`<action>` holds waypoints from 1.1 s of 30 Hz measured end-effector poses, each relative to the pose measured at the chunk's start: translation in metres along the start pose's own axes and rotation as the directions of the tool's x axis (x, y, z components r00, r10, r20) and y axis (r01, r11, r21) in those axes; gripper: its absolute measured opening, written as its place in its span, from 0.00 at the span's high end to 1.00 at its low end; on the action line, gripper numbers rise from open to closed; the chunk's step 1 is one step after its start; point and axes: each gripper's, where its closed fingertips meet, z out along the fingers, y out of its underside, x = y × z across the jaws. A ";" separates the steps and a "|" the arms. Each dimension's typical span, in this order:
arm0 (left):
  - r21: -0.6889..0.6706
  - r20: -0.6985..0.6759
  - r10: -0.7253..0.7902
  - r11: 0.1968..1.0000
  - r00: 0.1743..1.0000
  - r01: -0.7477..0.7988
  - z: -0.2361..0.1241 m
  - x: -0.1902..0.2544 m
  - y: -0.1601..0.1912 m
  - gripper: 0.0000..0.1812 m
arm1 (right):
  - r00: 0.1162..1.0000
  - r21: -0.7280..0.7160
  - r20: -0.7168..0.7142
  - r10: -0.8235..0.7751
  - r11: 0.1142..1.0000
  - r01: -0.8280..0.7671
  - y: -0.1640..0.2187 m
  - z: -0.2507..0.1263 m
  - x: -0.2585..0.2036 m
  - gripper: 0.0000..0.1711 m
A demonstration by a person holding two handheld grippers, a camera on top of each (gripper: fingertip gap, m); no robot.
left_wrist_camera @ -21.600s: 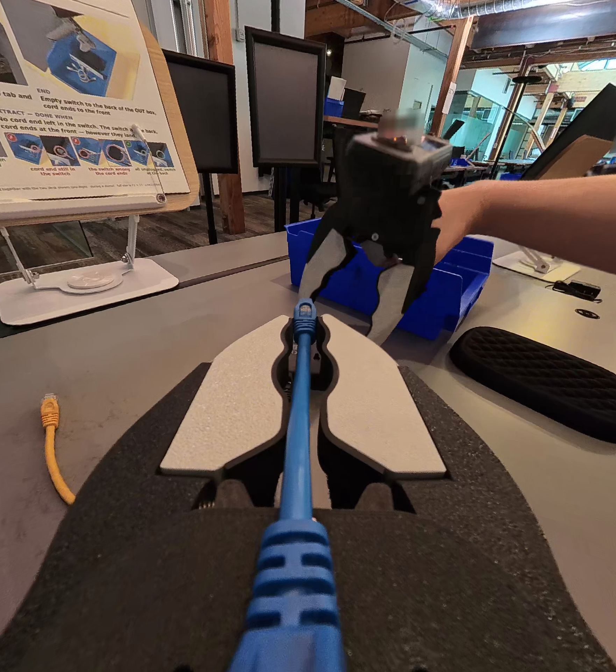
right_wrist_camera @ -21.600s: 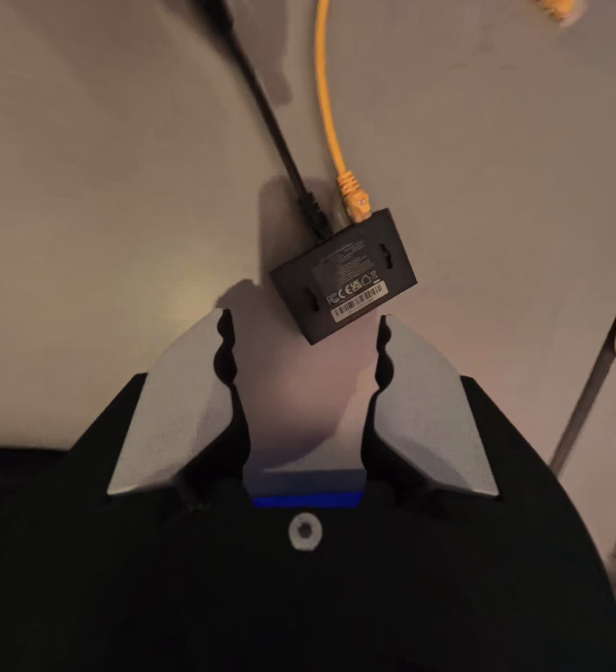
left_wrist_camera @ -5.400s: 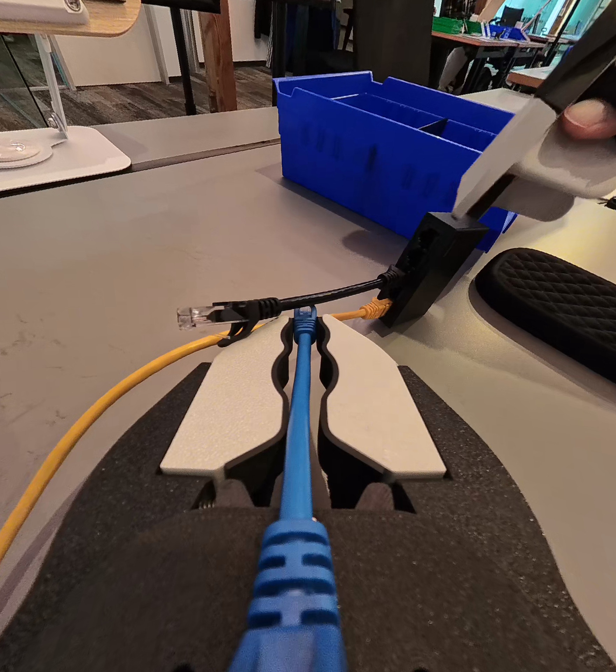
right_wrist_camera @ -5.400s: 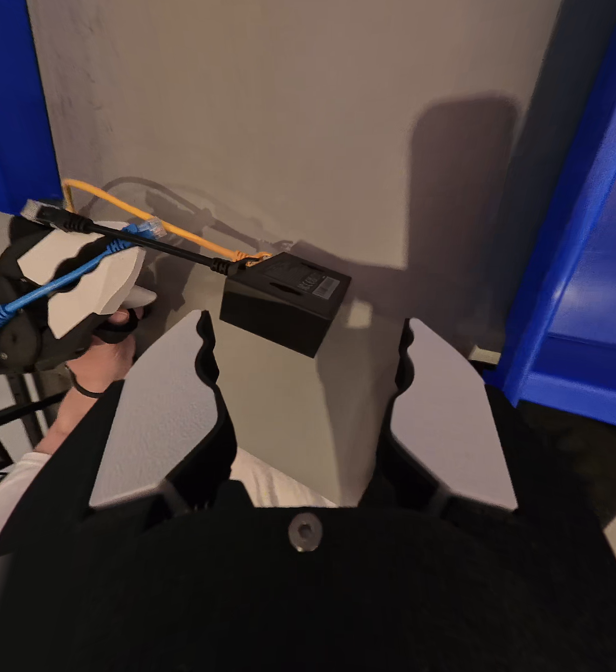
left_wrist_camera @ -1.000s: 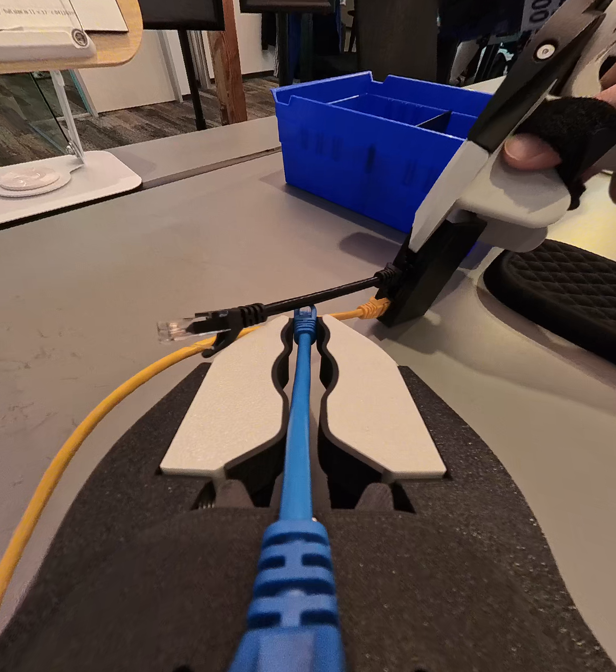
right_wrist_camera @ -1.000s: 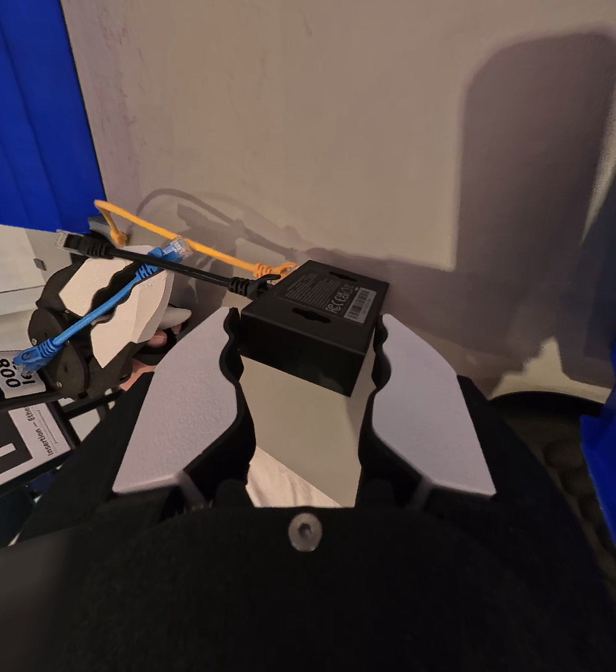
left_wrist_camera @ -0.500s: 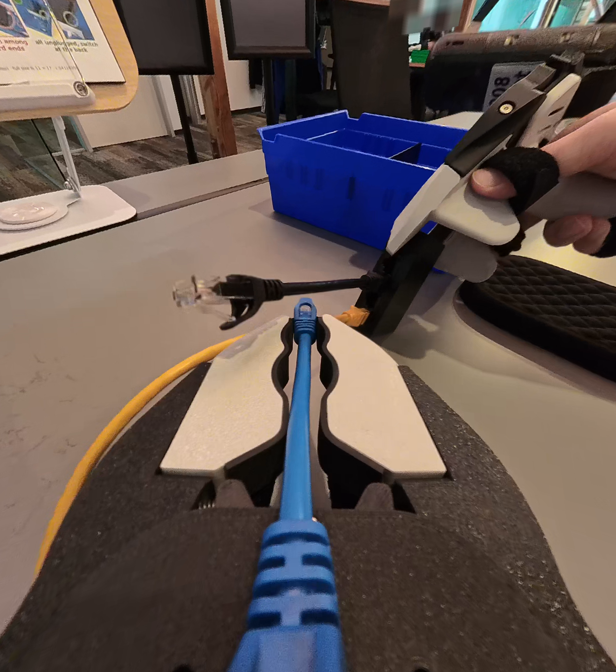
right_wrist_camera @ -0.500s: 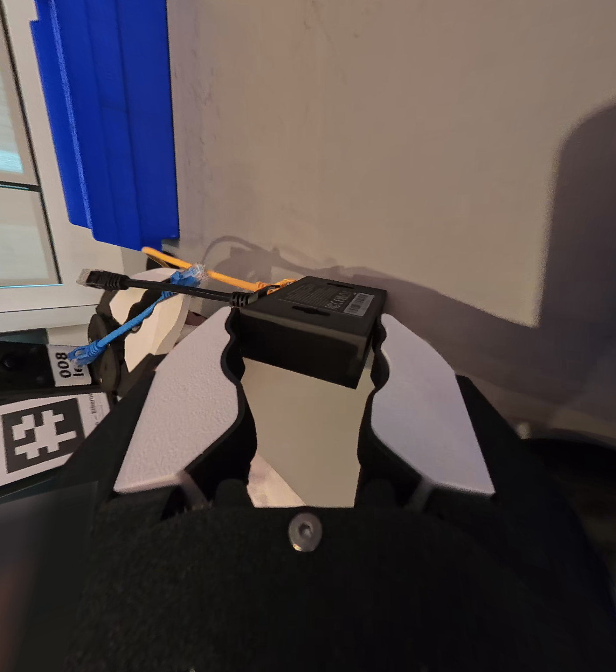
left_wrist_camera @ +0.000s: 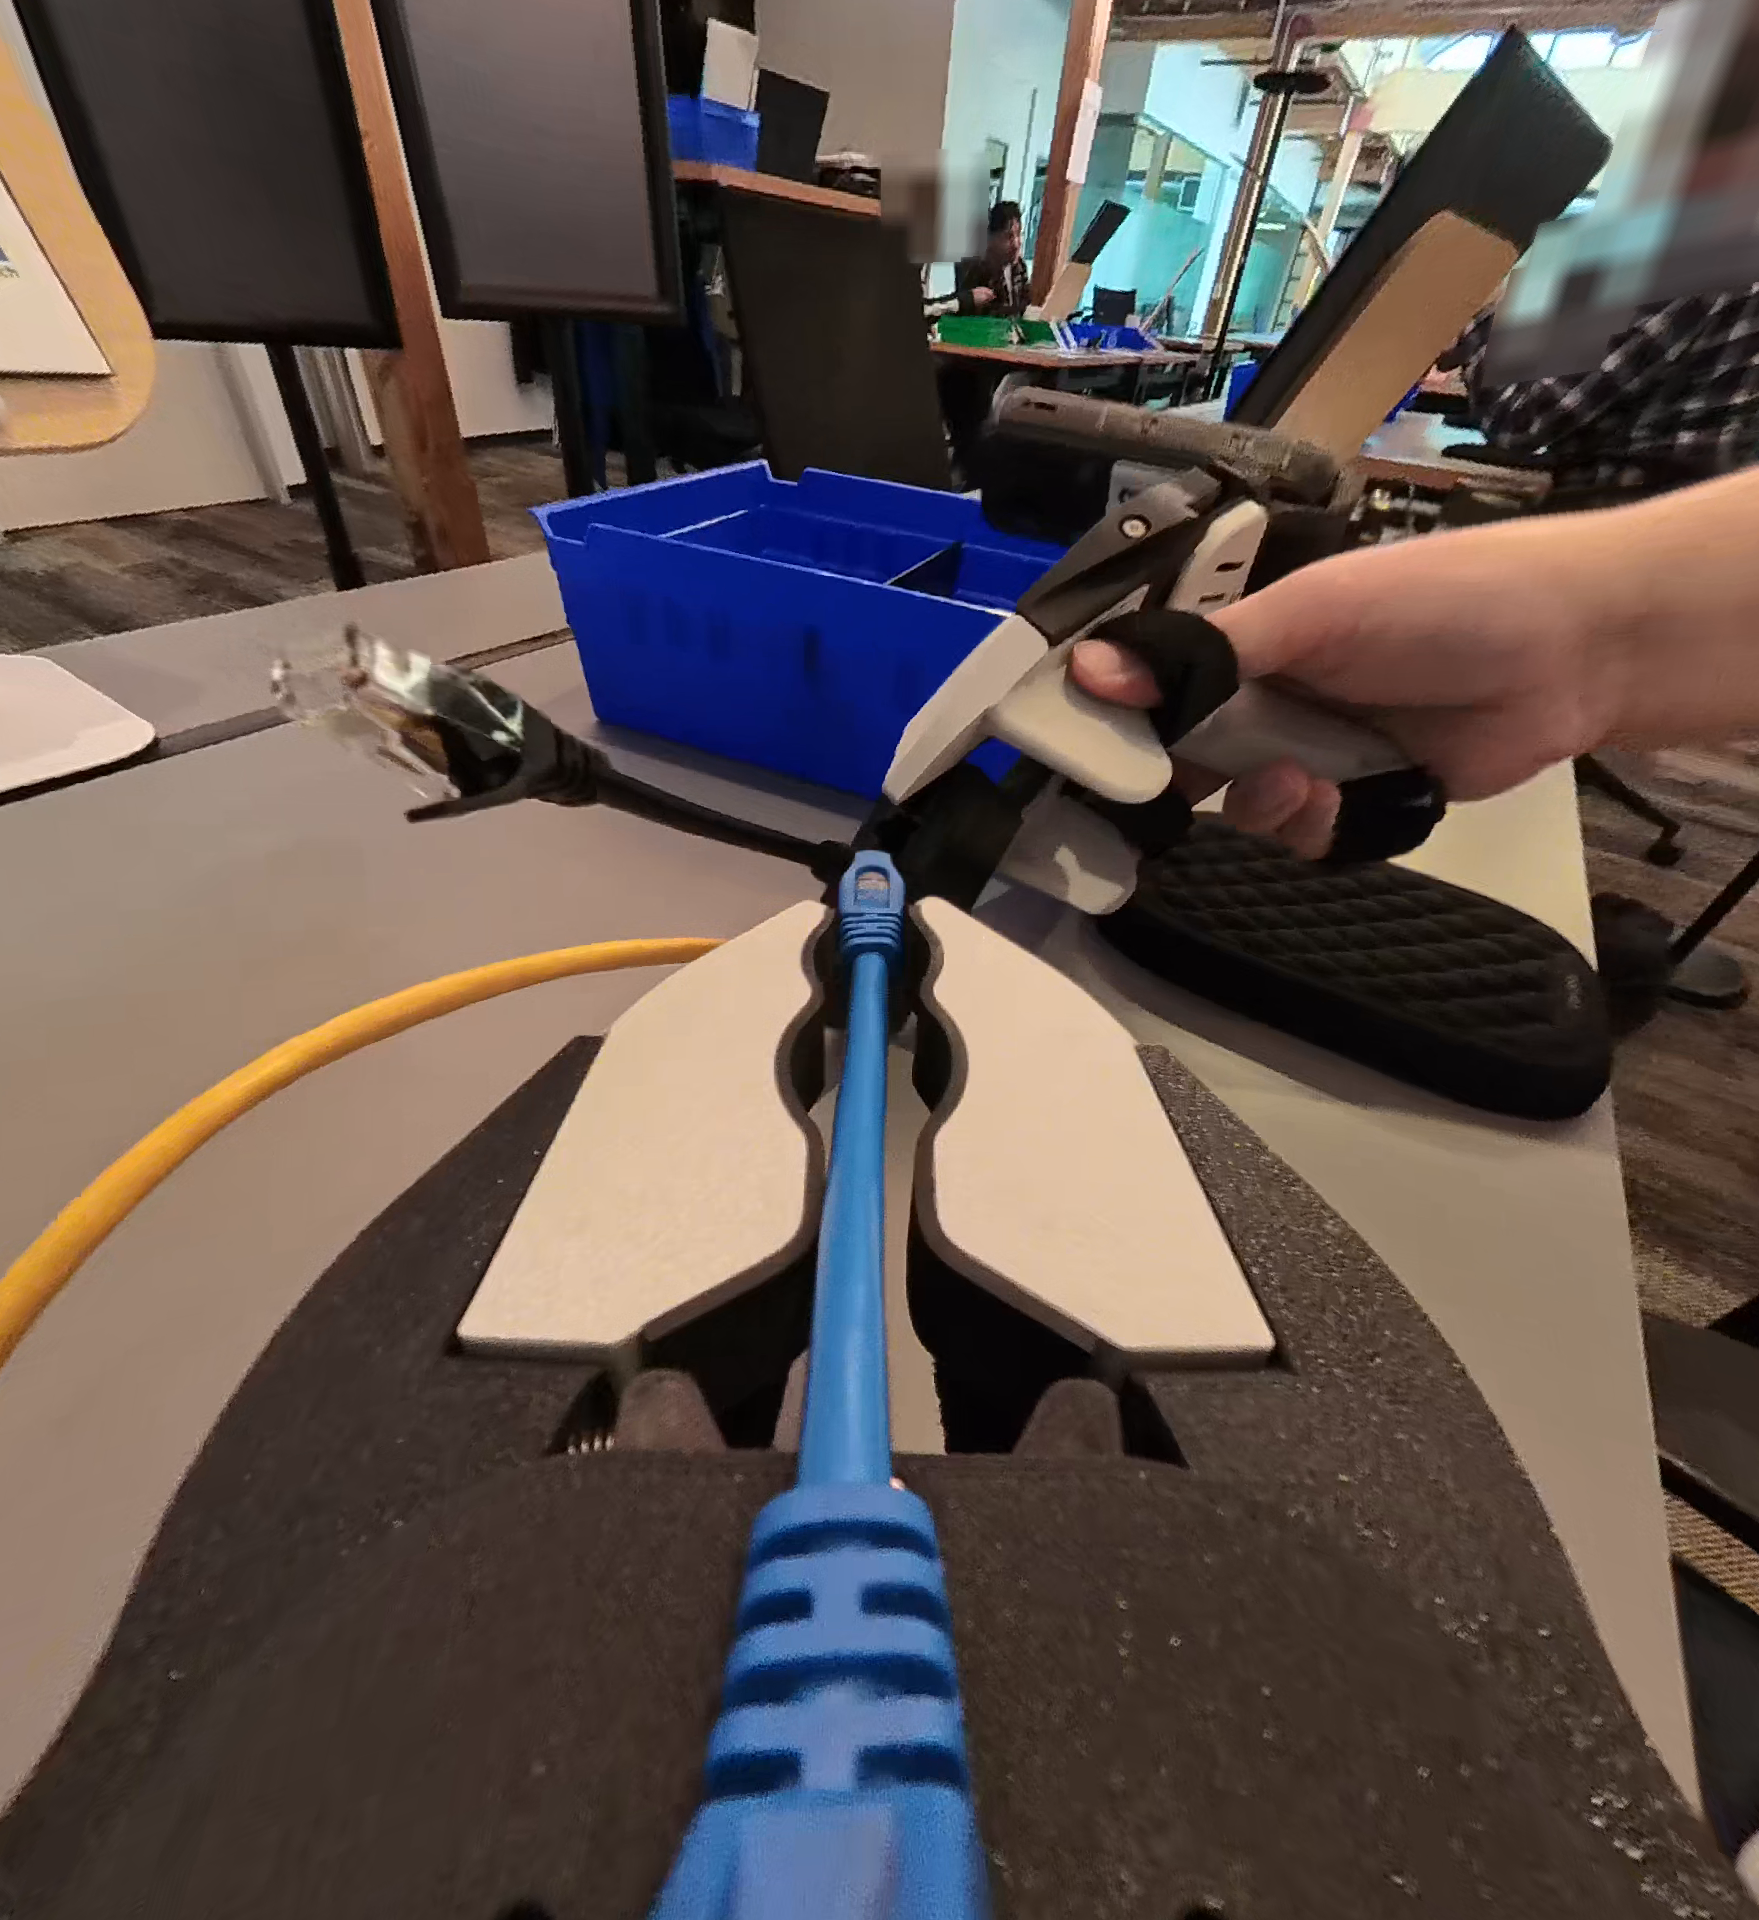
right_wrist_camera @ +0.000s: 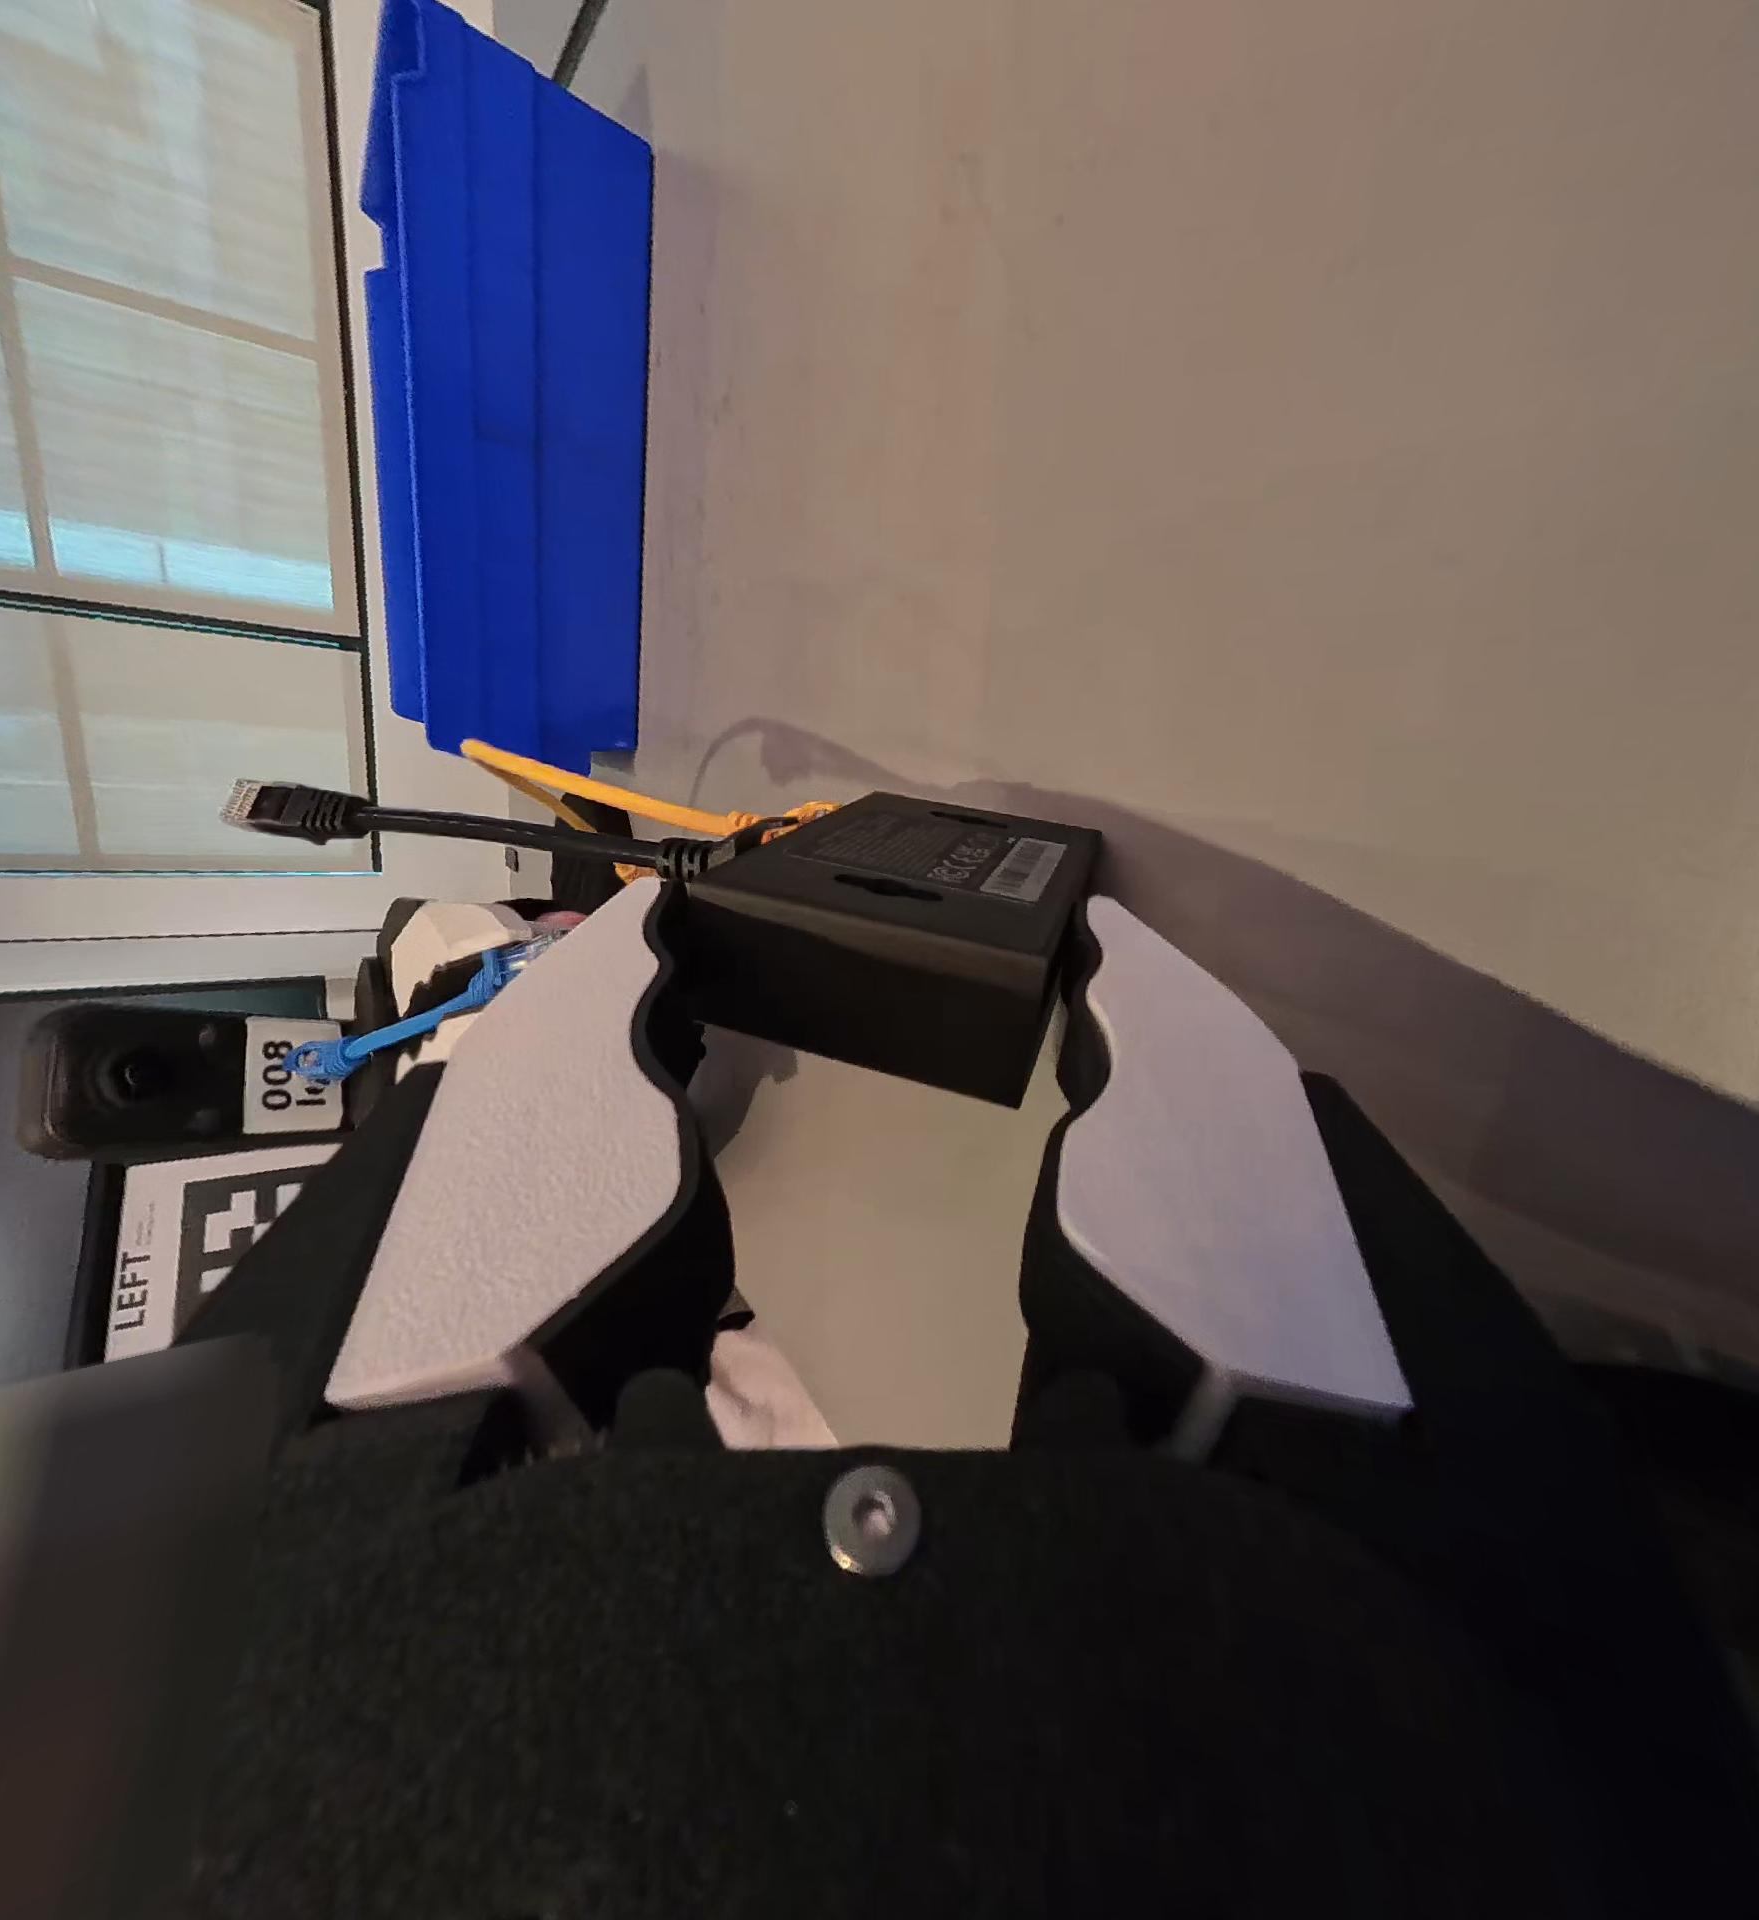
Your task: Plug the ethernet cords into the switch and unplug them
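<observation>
While the black switch (right_wrist_camera: 885,935) sits clamped by its two short sides between the fingers of my right tool (right_wrist_camera: 880,940), it is tilted with its labelled underside turned up toward the right wrist camera, one long edge down near the grey table (left_wrist_camera: 231,914). From its port side two cords run out: a black cord (right_wrist_camera: 501,826) plugged in at the near corner, its free end with the clear plug (left_wrist_camera: 355,691) sticking out in the air, and a yellow cord (left_wrist_camera: 179,1122) plugged in just beside it, which sweeps in a wide loop over the table toward the left edge. My left tool (left_wrist_camera: 870,925) is clenched on a blue cord (left_wrist_camera: 859,1143), which runs straight down the channel between the fingers; one blue boot pokes out past the fingertips, pointing at the switch's port side and very near it, though I cannot tell whether it touches. The other blue boot (left_wrist_camera: 833,1683) lies back over the black body of the tool, close to the camera.

In the left wrist view my right hand (left_wrist_camera: 1426,707) grips the right tool's handle, with black straps over the fingers. Just behind the switch stands a blue bin (left_wrist_camera: 750,665) with dividers, set toward the far edge of the table. A black quilted pad (left_wrist_camera: 1374,977) lies near the right edge, just beside the right tool. Beyond the table are dark screens on stands, wooden posts and other workbenches.
</observation>
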 end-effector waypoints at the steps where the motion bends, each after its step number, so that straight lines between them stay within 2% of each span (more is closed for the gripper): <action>1: 0.009 -0.011 -0.017 1.000 1.000 0.017 0.001 0.001 -0.002 0.94 | 1.000 0.009 0.012 -0.007 1.000 0.006 0.000 0.001 -0.001 0.61; 6: 0.061 -0.078 -0.111 0.991 0.991 0.116 0.003 0.006 -0.015 0.94 | 0.996 0.092 0.074 -0.057 0.995 0.050 -0.005 0.006 -0.004 0.61; 12: 0.080 -0.051 -0.183 0.979 0.982 0.187 0.009 -0.002 -0.020 0.94 | 0.961 0.184 0.153 -0.230 0.962 0.201 -0.003 0.014 -0.026 0.61; 16: 0.070 -0.043 -0.215 0.974 0.976 0.217 0.014 -0.004 -0.017 0.94 | 0.909 0.281 0.196 -0.368 0.909 0.307 -0.007 0.013 -0.045 0.61; 22: 0.135 -0.029 -0.200 0.970 0.979 0.202 0.010 -0.004 -0.027 0.94 | 0.826 0.414 0.172 -0.537 0.800 0.435 -0.012 0.011 -0.062 0.61; 27: 0.221 -0.042 -0.241 0.944 0.970 0.244 0.005 -0.005 -0.039 0.94 | 0.794 0.521 0.186 -0.579 0.743 0.420 -0.015 0.010 -0.074 0.61; 33: 0.237 -0.085 -0.273 0.929 0.958 0.285 0.003 -0.001 -0.043 0.94 | 0.797 0.579 0.186 -0.575 0.719 0.383 -0.017 0.012 -0.078 0.62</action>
